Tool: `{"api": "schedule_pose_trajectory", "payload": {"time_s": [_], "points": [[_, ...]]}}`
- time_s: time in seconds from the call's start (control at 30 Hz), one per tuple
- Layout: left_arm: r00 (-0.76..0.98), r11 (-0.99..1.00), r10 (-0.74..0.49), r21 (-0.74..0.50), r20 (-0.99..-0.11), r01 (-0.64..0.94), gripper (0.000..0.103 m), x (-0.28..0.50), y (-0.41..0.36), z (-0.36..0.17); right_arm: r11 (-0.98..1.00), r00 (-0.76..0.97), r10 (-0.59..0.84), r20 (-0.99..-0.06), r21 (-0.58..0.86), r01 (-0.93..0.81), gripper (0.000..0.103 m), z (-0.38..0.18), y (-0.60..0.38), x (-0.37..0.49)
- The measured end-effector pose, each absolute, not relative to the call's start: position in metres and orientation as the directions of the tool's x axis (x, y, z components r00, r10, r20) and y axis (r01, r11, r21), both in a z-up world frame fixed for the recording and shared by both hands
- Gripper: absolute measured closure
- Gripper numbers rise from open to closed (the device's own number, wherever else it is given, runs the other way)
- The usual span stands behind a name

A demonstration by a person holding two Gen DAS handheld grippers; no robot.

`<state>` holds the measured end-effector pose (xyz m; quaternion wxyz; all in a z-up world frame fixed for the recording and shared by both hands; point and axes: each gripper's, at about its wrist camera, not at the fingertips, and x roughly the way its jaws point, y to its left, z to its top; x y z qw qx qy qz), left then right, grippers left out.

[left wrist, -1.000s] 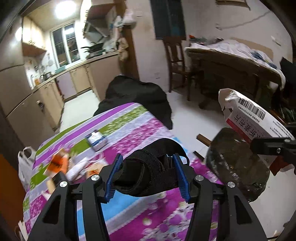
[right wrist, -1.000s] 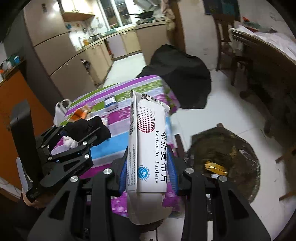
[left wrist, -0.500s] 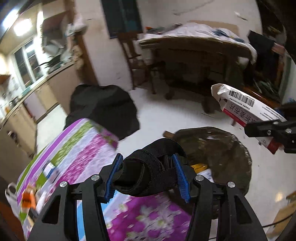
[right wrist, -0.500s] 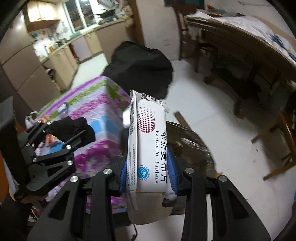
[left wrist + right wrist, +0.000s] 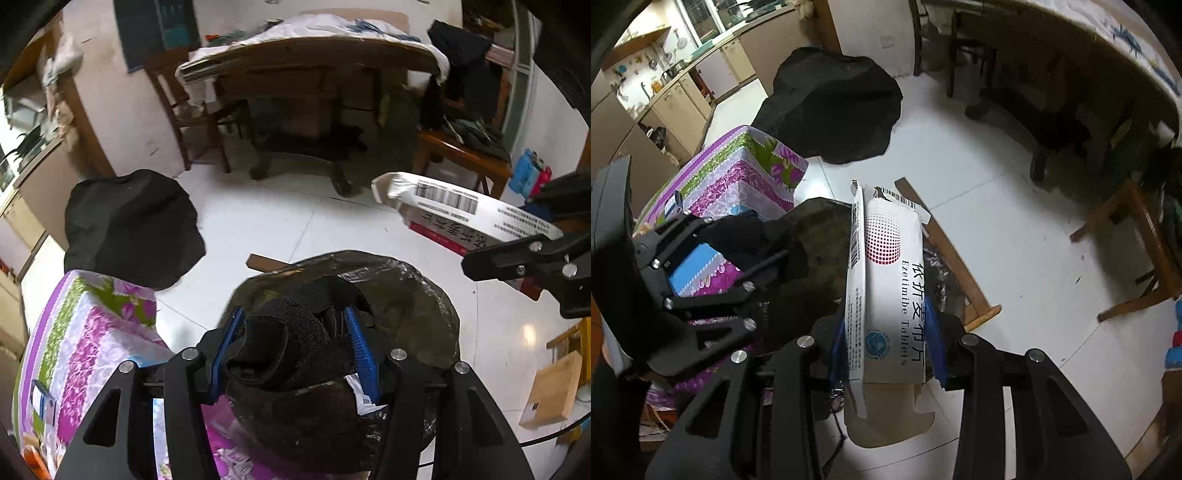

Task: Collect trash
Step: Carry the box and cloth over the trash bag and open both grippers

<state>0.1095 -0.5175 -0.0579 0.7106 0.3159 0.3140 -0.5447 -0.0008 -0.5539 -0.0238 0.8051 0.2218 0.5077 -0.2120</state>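
My left gripper [image 5: 295,347] is shut on a black strapped brace [image 5: 291,347], held over the open mouth of a dark trash bag [image 5: 410,306] on the floor beside the table. My right gripper [image 5: 886,339] is shut on a white tablet box [image 5: 890,280], torn open at its top, also over the dark trash bag [image 5: 816,236]. In the left wrist view the tablet box [image 5: 454,206] and the right gripper [image 5: 532,254] come in from the right. The left gripper [image 5: 738,258] with the black brace [image 5: 738,236] shows at the left of the right wrist view.
A table with a purple and green flowered cloth [image 5: 88,339] stands left of the bag, with small packets on it. A black covered bulk [image 5: 129,225] sits on the white tiled floor behind. A wooden slat [image 5: 945,251] lies by the bag. Chairs [image 5: 184,110], a large wooden table [image 5: 306,66] and a cardboard piece [image 5: 554,391] stand around.
Both grippers swung off the flowered table toward the floor and tilted down. The brace and the tablet box now hang over the trash bag; both grips are unchanged.
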Motion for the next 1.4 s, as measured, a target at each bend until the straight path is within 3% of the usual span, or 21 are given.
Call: {"api": "schedule_pose_trajectory", "payload": {"time_s": [0.3,1.1,1.2,1.3,1.4], "points": [[0.219,0.215,-0.546,0.117,-0.809,0.97,0.047,0.115,-0.517,-0.085,0.802,0.388,-0.071,-0.919,0.179,0.57,0.068,-0.036,-0.557,0.002],[0.202,0.228,-0.523,0.092,-0.828,0.969,0.046,0.129,-0.512,-0.085,0.785,0.326,-0.006,-0.945,0.198,0.587,0.067,-0.054,-0.558,0.017],[0.178,0.235,-0.517,0.061,-0.838,0.97,0.045,0.136,-0.514,-0.085,0.776,0.341,0.002,-0.94,0.217,0.593,0.064,-0.054,-0.56,0.018],[0.174,0.23,-0.514,0.06,-0.84,0.971,0.04,0.138,-0.514,-0.085,0.765,0.348,-0.005,-0.937,0.22,0.606,0.051,-0.054,-0.563,0.018],[0.168,0.245,-0.521,0.041,-0.837,0.969,0.038,0.142,-0.513,-0.083,0.76,0.348,-0.008,-0.938,0.22,0.611,0.051,-0.054,-0.565,0.018]]}}
